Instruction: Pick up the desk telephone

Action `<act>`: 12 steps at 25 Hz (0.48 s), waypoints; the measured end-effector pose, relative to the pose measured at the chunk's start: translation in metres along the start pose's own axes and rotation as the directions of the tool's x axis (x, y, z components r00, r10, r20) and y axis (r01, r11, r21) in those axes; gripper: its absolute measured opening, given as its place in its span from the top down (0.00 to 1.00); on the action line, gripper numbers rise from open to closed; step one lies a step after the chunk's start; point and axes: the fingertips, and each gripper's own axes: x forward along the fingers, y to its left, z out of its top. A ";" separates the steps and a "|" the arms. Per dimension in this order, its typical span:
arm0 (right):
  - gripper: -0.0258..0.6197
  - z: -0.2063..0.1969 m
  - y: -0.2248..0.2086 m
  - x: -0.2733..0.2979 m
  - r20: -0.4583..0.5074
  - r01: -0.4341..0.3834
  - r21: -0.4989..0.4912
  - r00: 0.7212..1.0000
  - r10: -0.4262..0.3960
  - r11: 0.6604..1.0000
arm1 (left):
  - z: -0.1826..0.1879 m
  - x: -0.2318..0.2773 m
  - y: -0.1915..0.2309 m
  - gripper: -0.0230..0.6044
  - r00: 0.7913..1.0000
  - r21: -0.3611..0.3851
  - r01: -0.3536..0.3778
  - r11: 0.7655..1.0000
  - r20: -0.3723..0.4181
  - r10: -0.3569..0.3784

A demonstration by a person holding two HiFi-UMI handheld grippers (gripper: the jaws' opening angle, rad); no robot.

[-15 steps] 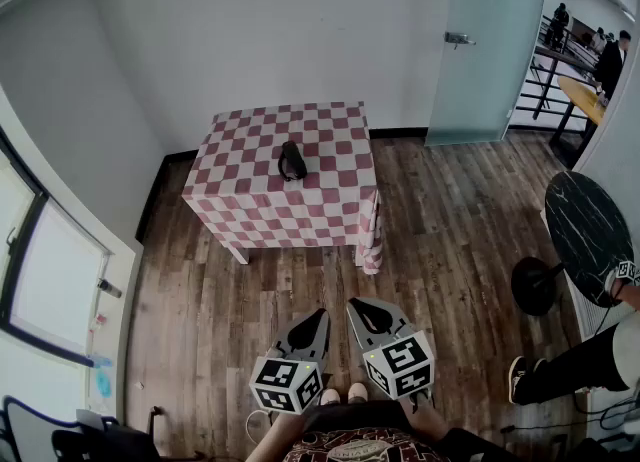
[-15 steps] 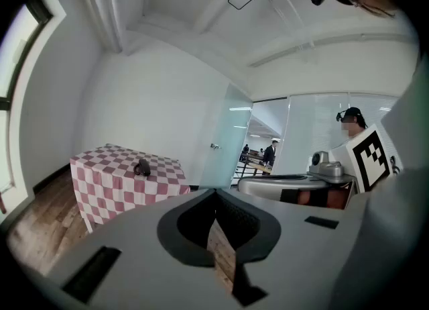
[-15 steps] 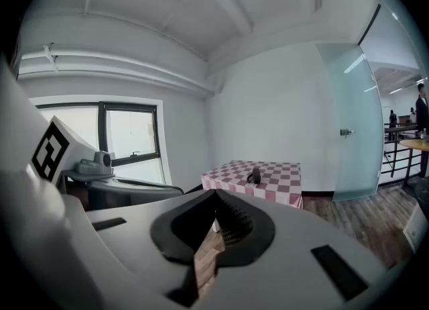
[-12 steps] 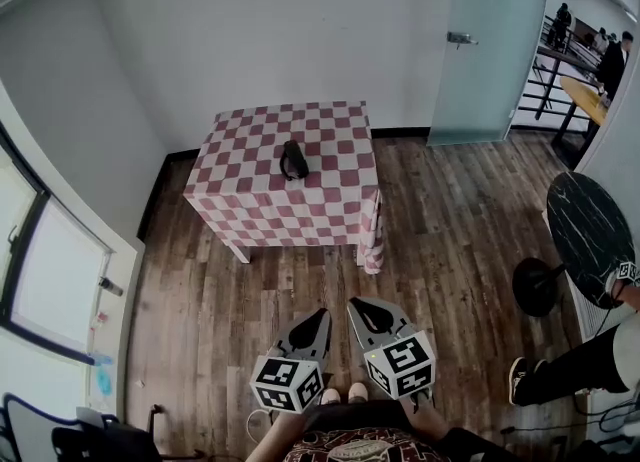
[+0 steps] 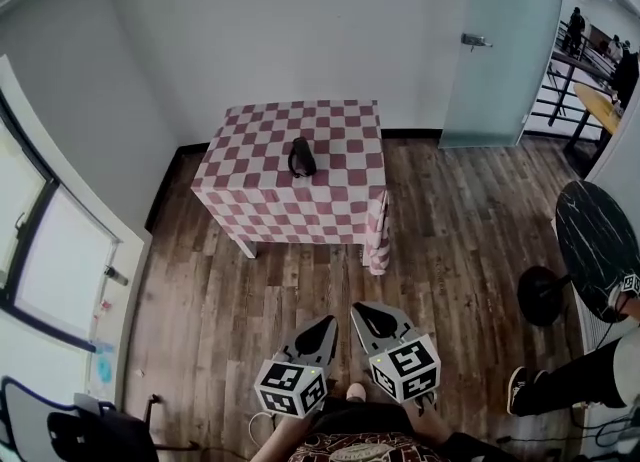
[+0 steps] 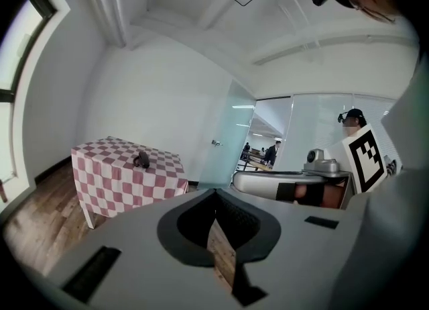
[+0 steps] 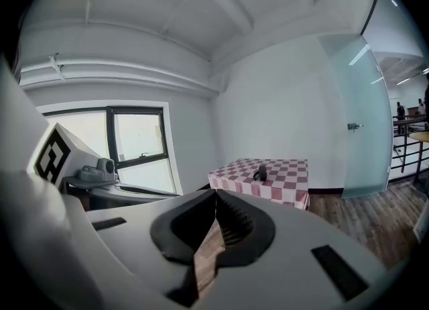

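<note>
Left tongs [image 5: 324,324] and right tongs [image 5: 362,310], closed and empty, face the desk telephone [image 5: 301,157] on the checkered desk [image 5: 250,155] across wood floor [image 5: 300,280].

black telephone [image 5: 300,157], pink-and-white checked tablecloth [image 5: 340,140]

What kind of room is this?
Probably a spare office room, nearly bare: frosted glass door, wood floor, and one checkered table with a phone on it.

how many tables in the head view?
3. A checkered-cloth table by the far wall, holding the phone; a round black table at the right edge; a wooden table past the glass door, partly cut off. Others may be hidden.
</note>
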 end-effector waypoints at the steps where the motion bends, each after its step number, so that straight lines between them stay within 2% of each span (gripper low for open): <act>1: 0.93 -0.001 0.000 0.000 -0.001 -0.005 -0.002 1.000 0.005 1.000 | -0.001 -0.001 0.001 0.95 1.000 -0.005 -0.009 1.000 0.004 0.009; 7: 0.93 -0.008 -0.004 0.006 -0.011 -0.024 0.012 1.000 0.024 1.000 | 0.002 0.002 0.012 0.95 0.999 -0.010 -0.049 0.999 0.021 0.049; 12: 0.93 -0.005 -0.011 0.023 -0.012 -0.027 0.022 1.000 0.027 0.999 | 0.008 0.016 0.026 0.95 0.999 -0.015 -0.038 0.999 0.022 0.038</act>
